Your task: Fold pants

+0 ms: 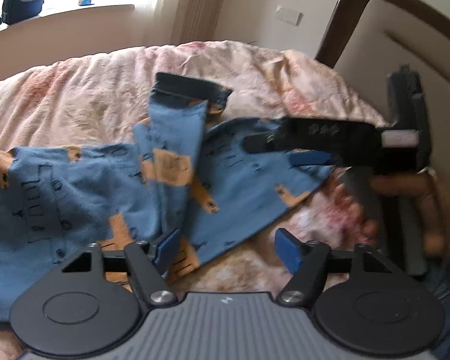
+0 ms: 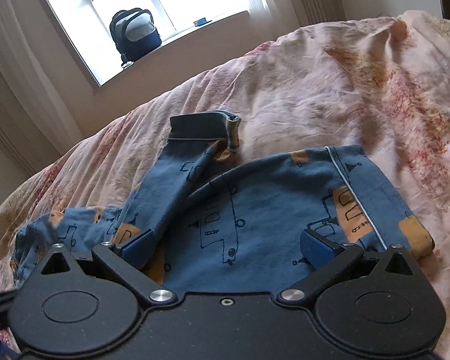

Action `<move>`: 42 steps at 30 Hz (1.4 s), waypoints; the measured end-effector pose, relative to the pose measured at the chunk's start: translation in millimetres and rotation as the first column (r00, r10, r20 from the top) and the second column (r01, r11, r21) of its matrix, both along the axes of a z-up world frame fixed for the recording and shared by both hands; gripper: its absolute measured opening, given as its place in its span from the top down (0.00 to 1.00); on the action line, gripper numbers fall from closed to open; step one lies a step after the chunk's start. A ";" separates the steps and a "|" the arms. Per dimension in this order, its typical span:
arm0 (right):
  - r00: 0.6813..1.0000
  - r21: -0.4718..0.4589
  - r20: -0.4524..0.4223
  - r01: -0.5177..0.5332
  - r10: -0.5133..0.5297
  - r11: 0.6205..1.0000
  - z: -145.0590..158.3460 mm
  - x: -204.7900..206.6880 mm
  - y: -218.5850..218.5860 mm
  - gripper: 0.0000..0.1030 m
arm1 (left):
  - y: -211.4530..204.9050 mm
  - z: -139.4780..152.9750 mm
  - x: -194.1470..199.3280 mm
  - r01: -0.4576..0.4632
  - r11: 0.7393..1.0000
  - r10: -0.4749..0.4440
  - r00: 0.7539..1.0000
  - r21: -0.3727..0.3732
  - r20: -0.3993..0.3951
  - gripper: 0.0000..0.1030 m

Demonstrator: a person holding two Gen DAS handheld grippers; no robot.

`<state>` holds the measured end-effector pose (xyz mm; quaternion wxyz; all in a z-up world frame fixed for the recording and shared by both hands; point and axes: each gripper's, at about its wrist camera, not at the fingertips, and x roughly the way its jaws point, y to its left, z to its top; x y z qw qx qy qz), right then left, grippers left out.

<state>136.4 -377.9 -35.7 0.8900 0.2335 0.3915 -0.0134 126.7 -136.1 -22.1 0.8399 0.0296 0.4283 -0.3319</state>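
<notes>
Blue pants [image 1: 75, 186] with orange patches and line drawings lie crumpled on the bed, one leg ending in a dark cuff [image 1: 192, 87]. My left gripper [image 1: 226, 250] stands open low over the near edge of the fabric; the hem lies between its blue pads without being pinched. To the right, my right gripper [image 1: 276, 153], held by a hand [image 1: 405, 186], hovers over the pants' right part. In the right wrist view the pants [image 2: 270, 210] spread under my right gripper [image 2: 228, 247]. Its jaws are wide apart and the cuff [image 2: 198, 126] lies beyond.
A wrinkled pink floral bedspread [image 2: 315, 90] covers the bed. A dark-framed padded headboard [image 1: 375, 30] rises at the right in the left wrist view. A backpack [image 2: 135, 33] sits on the window sill past the bed's far side.
</notes>
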 end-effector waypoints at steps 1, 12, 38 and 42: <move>1.000 0.012 -0.005 0.007 -0.007 1.000 -1.2 0.3 -2.4 0.00 | 2.6 -2.5 0.2 -0.021 1.000 0.021 1.000 0.002 0.001 0.30; 1.000 0.041 0.011 -0.011 0.010 0.999 1.4 -2.5 -0.8 0.01 | 26.3 -26.2 11.8 -0.071 0.995 0.068 0.997 -0.070 -0.047 0.63; 0.945 -0.072 -0.318 0.054 -0.074 0.996 -0.5 225.3 73.6 0.43 | 38.2 -39.3 23.0 -0.091 0.992 0.085 0.994 -0.087 -0.063 0.98; 0.947 -0.096 -0.308 0.061 -0.088 0.993 -1.2 220.3 69.7 0.72 | 38.4 -38.8 22.8 -0.087 0.993 0.083 0.995 -0.083 -0.058 0.98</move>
